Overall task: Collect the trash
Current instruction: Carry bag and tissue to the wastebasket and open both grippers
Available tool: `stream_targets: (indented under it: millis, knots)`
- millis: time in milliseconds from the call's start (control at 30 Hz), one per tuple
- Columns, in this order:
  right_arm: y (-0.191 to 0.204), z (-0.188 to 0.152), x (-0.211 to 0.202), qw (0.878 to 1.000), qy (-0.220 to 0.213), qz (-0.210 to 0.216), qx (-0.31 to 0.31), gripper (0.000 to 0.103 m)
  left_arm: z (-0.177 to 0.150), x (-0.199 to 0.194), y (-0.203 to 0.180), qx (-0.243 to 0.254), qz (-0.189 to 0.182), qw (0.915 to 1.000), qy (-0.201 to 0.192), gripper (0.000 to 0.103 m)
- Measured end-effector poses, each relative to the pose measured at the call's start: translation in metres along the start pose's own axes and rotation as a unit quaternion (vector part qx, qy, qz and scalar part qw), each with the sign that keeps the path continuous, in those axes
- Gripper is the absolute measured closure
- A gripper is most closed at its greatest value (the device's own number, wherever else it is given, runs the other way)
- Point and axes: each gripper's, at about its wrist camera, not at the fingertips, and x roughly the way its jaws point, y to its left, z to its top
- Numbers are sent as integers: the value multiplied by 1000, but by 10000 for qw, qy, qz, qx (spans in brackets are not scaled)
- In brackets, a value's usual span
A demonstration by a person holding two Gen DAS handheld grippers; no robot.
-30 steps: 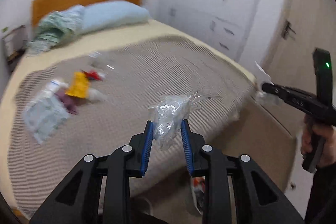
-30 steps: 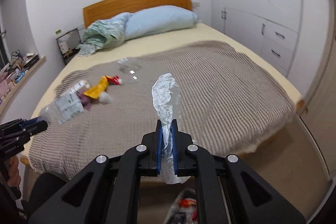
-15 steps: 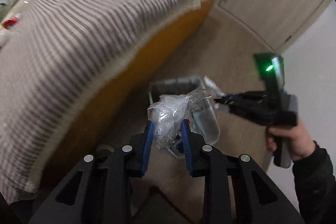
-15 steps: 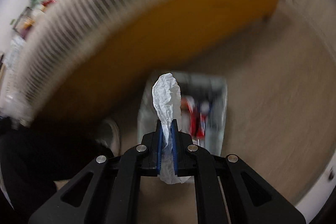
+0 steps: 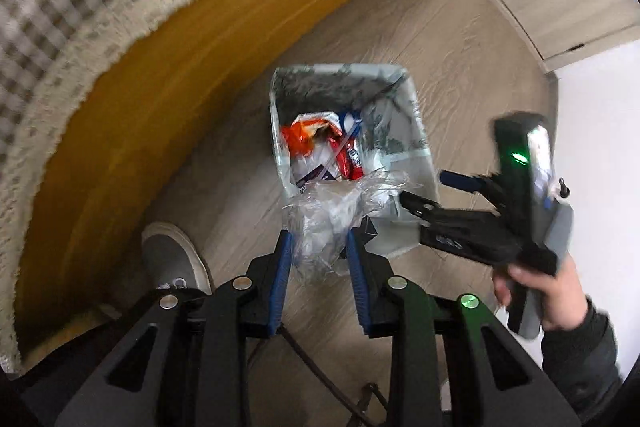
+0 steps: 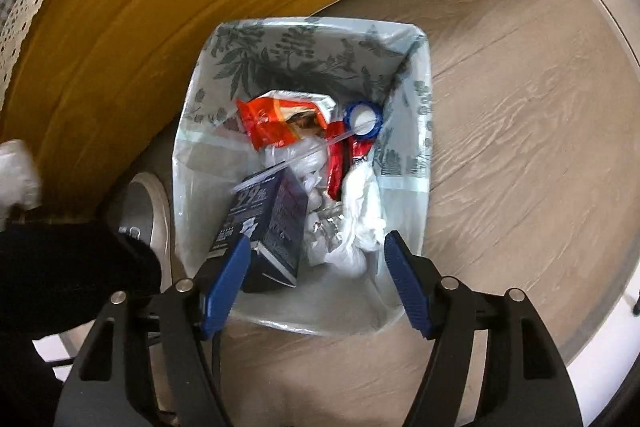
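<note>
A bin (image 6: 304, 23) lined with a leaf-print bag stands on the floor against the bed's wooden side. My right gripper (image 6: 317, 243) hangs right above it, pointing down; its jaws are opening and nothing is between them. The crumpled white paper (image 6: 362, 203) lies loose in the bin among other trash. My left gripper (image 5: 320, 241) is shut on a crumpled clear plastic wrapper (image 5: 324, 215), just over the near rim of the bin (image 5: 280, 155). In the left wrist view the right gripper (image 5: 434, 193) reaches in from the right, held by a hand (image 5: 556, 303).
The bin holds a dark blue box (image 6: 268, 219), an orange-red wrapper (image 6: 276, 123) and a blue cap (image 6: 362, 119). A grey shoe (image 5: 172, 255) stands left of the bin. The orange bed frame (image 5: 180, 75) curves along the left, wooden floor (image 6: 520, 147) lies to the right.
Both grippers swung down from over the bed to above the bin. The right gripper opened and the white paper dropped into the bin. The left still holds the clear wrapper.
</note>
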Motion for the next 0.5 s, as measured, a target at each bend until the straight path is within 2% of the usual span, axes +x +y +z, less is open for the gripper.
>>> stream_targets:
  millis: [67,133,300,333,367,400,500]
  knots:
    - [-11,-8,-6,9994,-81,164,305,36,10,18,-4,-58,-114,9997,200,76]
    - [-23,-20,-12,9970,-156,297,703,36,21,38,-11,43,-77,9993,365,76]
    - [-36,-49,-18,9924,-235,324,1164,36,46,76,-34,83,-64,9989,448,74]
    - [-36,-52,-17,9925,-220,299,1166,36,48,78,-38,125,14,9994,336,68]
    - [-36,-55,-15,9926,-192,271,1165,36,52,83,-43,198,190,9995,152,46]
    - [-35,-57,-13,9926,-142,257,1181,36,55,83,-45,239,318,9992,64,32]
    - [-34,-56,-6,9920,-88,287,1226,36,60,83,-45,239,451,9987,-39,32]
